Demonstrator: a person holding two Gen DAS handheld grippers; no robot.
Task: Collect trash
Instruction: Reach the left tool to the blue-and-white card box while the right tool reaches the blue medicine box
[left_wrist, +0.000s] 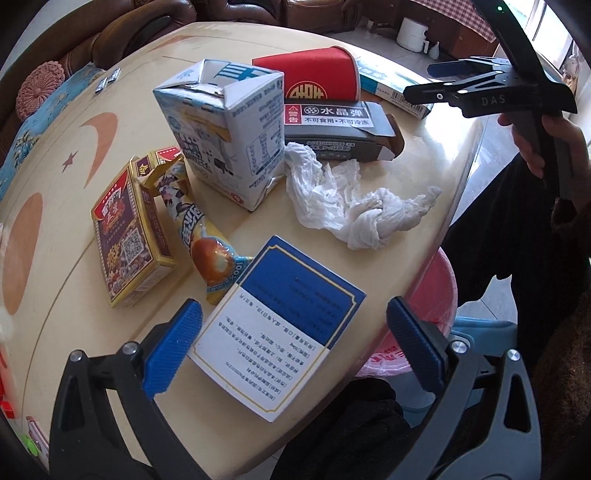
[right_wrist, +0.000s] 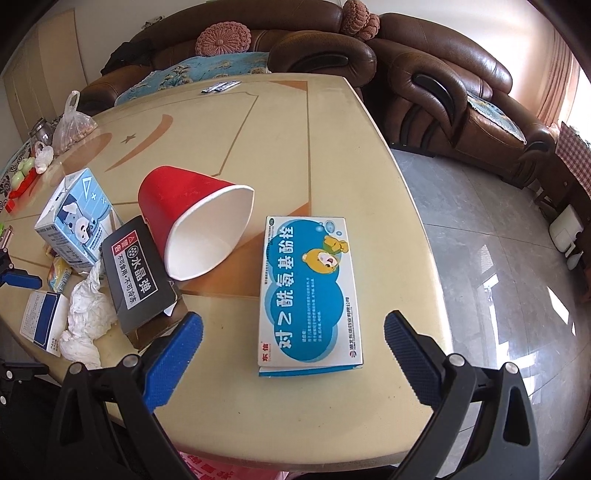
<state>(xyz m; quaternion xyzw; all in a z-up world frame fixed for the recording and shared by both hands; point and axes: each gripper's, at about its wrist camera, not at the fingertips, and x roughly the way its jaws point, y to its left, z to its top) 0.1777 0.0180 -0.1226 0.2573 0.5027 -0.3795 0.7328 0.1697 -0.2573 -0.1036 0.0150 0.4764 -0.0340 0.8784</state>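
Trash lies on a cream table (left_wrist: 55, 229). My left gripper (left_wrist: 291, 347) is open, its jaws either side of a blue-and-white box (left_wrist: 280, 325) at the near edge. Beyond lie a crumpled tissue (left_wrist: 354, 203), a milk carton (left_wrist: 225, 136), a yellow snack box (left_wrist: 129, 236), a snack wrapper (left_wrist: 199, 236), a grey box (left_wrist: 336, 129) and a flattened red cup (left_wrist: 314, 77). My right gripper (right_wrist: 293, 350) is open, just short of a blue medicine box (right_wrist: 310, 291). The red cup (right_wrist: 199, 229) and grey box (right_wrist: 136, 273) lie to its left.
A pink bin (left_wrist: 417, 321) stands below the table edge by my left gripper. Brown sofas (right_wrist: 424, 88) stand behind the table. A plastic bag (right_wrist: 72, 125) and small items sit at the table's far left. Grey tiled floor (right_wrist: 498, 258) lies to the right.
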